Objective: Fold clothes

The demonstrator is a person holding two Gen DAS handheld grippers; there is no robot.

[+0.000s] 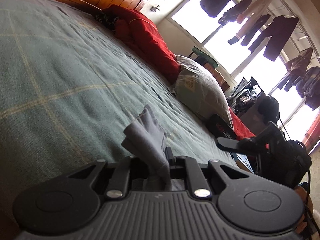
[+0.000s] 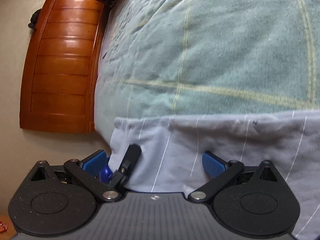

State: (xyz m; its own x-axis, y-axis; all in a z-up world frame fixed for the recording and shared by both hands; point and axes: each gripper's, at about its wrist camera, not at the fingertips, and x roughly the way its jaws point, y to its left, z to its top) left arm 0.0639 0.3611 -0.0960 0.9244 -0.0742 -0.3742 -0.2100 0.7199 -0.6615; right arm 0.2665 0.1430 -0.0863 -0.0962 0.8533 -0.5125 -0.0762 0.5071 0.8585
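Note:
A light grey garment with thin white stripes (image 2: 220, 140) lies on the green checked bedspread (image 2: 220, 50), its edge at the bed's near side. My right gripper (image 2: 154, 164) is open over the garment, its blue pads (image 2: 213, 165) spread wide with cloth between them. The left gripper's black finger (image 2: 131, 158) shows at the garment's left corner in the right wrist view. In the left wrist view my left gripper (image 1: 158, 162) is shut on a bunched fold of the grey garment (image 1: 146, 138), which sticks up between the fingers. The right gripper's finger (image 1: 230, 143) shows at the right.
A wooden headboard (image 2: 60, 70) stands at the bed's end. A red quilt (image 1: 150, 34) and a grey pillow (image 1: 202, 88) lie along the bed's far side. Dark clothes (image 1: 276, 36) hang on a rack by the bright windows. A cluttered stand (image 1: 248, 98) is by the bed.

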